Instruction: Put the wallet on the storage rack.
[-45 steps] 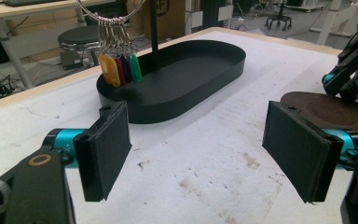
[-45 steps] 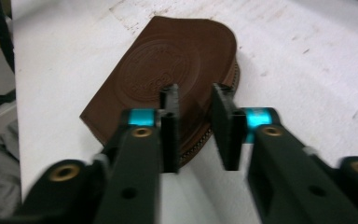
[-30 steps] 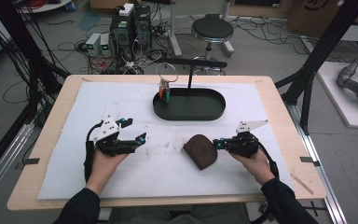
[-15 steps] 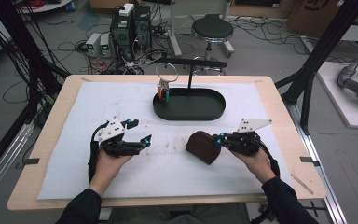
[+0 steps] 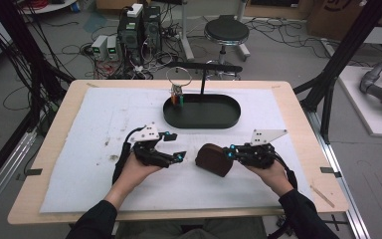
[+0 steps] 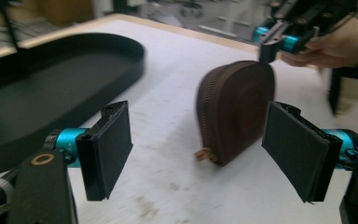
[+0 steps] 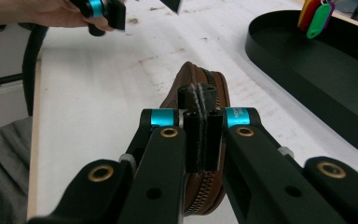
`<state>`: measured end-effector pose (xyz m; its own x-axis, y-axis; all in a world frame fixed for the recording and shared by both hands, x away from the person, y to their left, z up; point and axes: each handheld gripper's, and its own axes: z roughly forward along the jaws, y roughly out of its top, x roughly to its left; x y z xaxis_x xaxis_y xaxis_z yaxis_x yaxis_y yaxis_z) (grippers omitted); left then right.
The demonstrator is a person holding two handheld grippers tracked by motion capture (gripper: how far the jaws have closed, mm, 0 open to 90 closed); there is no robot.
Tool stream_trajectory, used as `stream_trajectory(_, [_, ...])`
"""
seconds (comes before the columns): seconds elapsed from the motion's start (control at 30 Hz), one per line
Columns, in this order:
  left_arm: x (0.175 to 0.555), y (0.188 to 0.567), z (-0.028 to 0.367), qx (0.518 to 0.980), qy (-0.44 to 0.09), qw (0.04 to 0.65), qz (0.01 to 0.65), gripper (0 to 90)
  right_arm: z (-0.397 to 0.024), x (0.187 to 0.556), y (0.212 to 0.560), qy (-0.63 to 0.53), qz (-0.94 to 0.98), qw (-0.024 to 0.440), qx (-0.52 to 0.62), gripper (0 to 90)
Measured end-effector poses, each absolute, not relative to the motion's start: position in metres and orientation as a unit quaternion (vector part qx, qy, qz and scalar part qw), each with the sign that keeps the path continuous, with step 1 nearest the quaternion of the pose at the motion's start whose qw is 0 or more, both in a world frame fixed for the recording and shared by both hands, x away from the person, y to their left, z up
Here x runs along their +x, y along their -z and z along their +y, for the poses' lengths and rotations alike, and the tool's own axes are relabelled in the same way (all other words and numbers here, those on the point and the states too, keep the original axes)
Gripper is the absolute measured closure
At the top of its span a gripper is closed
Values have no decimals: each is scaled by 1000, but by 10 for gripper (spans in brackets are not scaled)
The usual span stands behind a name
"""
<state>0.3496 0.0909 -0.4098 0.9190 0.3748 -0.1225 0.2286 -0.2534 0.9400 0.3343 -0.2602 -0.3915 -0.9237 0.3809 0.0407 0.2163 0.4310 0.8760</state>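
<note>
A brown zippered pouch (image 5: 213,159) stands on its edge on the white mat, near the middle front. My right gripper (image 5: 230,150) is shut on the pouch's upper zipper edge, and its jaws (image 7: 204,100) are pressed together over the zipper seam of the pouch (image 7: 193,77). My left gripper (image 5: 177,146) is open a short way to the pouch's left. Its two black pads (image 6: 107,144) stand wide apart, with the pouch (image 6: 235,112) ahead between them but untouched. The right gripper's tip (image 6: 266,49) rests on the pouch's top.
A black oval tray (image 5: 201,126) lies behind the pouch, with coloured key tags (image 5: 177,98) at its left end under a wire ring stand (image 5: 179,77). The tray (image 7: 307,70) runs close along my right gripper's right side. White mat (image 5: 104,119) spreads to the left.
My left gripper has slid right across the mat toward the pouch. The right gripper and the pouch have barely shifted.
</note>
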Motion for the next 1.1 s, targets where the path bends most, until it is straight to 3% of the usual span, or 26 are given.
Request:
stream_trajectory(0.47, [370,424,46,823,-28,548,144,355,-257,333,391,-503,846,73,160,900])
stream_trajectory(0.53, [370,426,44,830,-27,541,133,484,-257,333,391,-503,846,72,159,895])
stream_trajectory(0.57, [368,426,43,834,-30,537,123,484,-257,333,391,-503,846,72,159,895])
stream_trajectory(0.6, [366,426,41,839,-39,531,114,541,-257,333,391,-503,846,71,159,888])
stream_trajectory(0.7, [366,426,41,844,-53,522,110,586,-257,334,392,-500,849,64,156,753])
stream_trajectory(0.73, [366,426,41,846,-55,518,110,586,-257,334,392,-500,849,64,156,753])
stream_trajectory(0.77, [366,426,42,848,-57,516,109,596,-258,334,392,-505,844,69,169,608])
stream_trajectory(0.83, [365,426,42,850,-58,513,106,598,-260,336,392,-504,843,64,176,602])
stream_trajectory(0.9, [364,425,41,851,-61,511,102,609,-264,340,397,-502,841,53,197,435])
stream_trajectory(1.1, [362,424,40,848,-52,517,108,628,-269,345,406,-493,844,18,211,371])
